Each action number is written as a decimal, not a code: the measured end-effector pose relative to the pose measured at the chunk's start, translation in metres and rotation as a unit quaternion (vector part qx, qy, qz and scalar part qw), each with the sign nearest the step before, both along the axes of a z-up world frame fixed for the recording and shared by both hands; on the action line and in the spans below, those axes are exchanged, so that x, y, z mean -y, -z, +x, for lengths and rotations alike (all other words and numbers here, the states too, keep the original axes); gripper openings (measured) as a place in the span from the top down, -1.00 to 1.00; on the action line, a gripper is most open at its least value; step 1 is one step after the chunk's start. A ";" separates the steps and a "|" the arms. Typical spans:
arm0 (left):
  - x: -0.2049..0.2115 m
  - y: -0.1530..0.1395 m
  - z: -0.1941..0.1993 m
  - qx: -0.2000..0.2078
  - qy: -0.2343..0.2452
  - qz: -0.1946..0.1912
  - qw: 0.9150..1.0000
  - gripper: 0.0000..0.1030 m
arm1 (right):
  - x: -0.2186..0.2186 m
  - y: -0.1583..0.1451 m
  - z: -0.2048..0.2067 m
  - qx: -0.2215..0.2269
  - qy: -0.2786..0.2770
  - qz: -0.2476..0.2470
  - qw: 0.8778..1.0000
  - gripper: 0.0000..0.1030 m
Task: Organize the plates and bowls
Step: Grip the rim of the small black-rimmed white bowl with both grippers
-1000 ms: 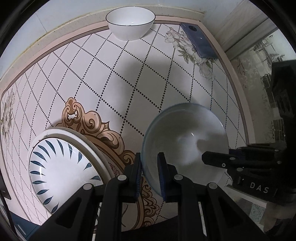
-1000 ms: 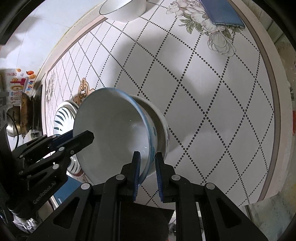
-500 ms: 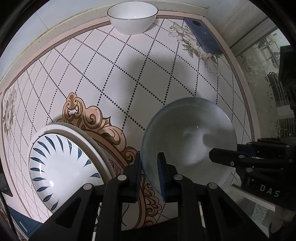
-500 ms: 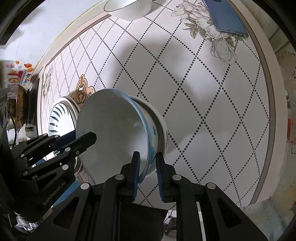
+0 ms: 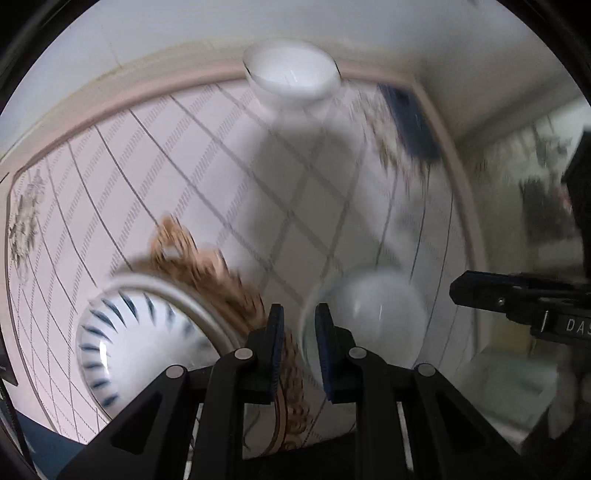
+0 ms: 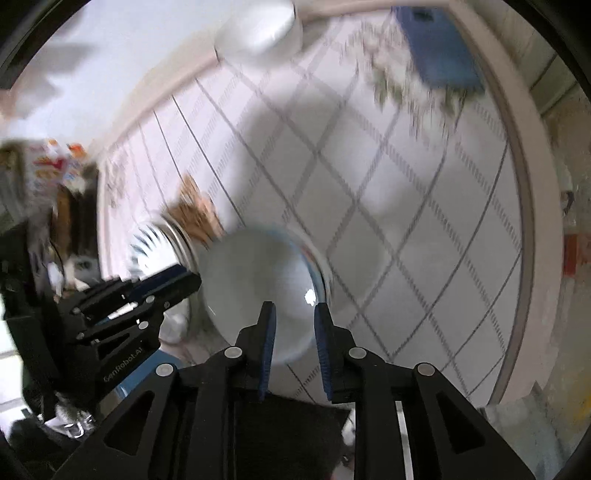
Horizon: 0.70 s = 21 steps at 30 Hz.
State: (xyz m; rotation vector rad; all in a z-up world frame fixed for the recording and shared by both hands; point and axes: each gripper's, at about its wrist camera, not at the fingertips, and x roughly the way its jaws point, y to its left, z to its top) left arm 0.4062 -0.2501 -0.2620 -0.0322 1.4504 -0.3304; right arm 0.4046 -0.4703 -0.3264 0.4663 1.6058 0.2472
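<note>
Both views are blurred by motion. A pale blue-rimmed bowl (image 5: 373, 317) rests on the tiled table, also in the right wrist view (image 6: 258, 280). My left gripper (image 5: 299, 343) is slightly open, its fingers just off the bowl's left rim, holding nothing. My right gripper (image 6: 291, 347) is slightly open behind the bowl's near right rim, holding nothing. A blue-striped plate on a white plate (image 5: 144, 339) lies to the left, seen too in the right wrist view (image 6: 155, 243). A white bowl (image 5: 291, 74) stands at the table's far edge, also in the right wrist view (image 6: 258, 29).
A dark blue phone (image 6: 439, 51) lies at the far right corner of the table, also in the left wrist view (image 5: 410, 122). The table's pink rim (image 6: 524, 236) runs down the right side. Clutter stands beyond the left edge (image 6: 48, 177).
Both grippers have let go of the blue-rimmed bowl, opened a little and pulled back and up. The bowl now sits on the table, smaller in both views.
</note>
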 end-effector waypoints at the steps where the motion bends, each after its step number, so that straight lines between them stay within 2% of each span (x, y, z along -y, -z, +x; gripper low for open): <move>1: -0.005 -0.008 0.015 0.008 -0.016 -0.010 1.000 0.55 | 0.007 -0.011 0.014 0.018 0.011 0.008 1.000 0.29; 2: -0.010 -0.013 0.029 0.015 -0.028 -0.015 0.999 0.50 | 0.011 -0.016 0.023 0.029 0.017 0.013 0.999 0.10; 3: -0.014 -0.017 0.048 0.026 -0.043 -0.016 0.999 0.50 | 0.016 -0.023 0.036 0.046 0.026 0.019 0.998 0.01; 6: -0.021 -0.016 0.098 0.039 -0.078 -0.025 0.996 0.50 | 0.029 -0.028 0.082 0.087 0.062 0.037 0.994 0.01; 9: -0.024 0.000 0.143 0.031 -0.107 -0.038 0.993 0.50 | 0.039 -0.016 0.127 0.109 0.103 0.063 0.987 0.01; 14: -0.019 0.041 0.194 -0.012 -0.134 -0.053 0.989 0.50 | 0.041 0.023 0.194 0.100 0.140 0.074 0.982 0.01; 19: 0.000 0.065 0.218 -0.030 -0.122 -0.045 0.991 0.50 | 0.034 0.056 0.229 0.078 0.146 0.080 0.983 0.03; 20: 0.002 0.067 0.219 -0.031 -0.118 -0.040 0.992 0.50 | 0.033 0.060 0.231 0.075 0.147 0.078 0.983 0.10; 21: 0.004 0.070 0.222 -0.030 -0.115 -0.036 0.992 0.50 | 0.032 0.065 0.235 0.074 0.146 0.078 0.983 0.29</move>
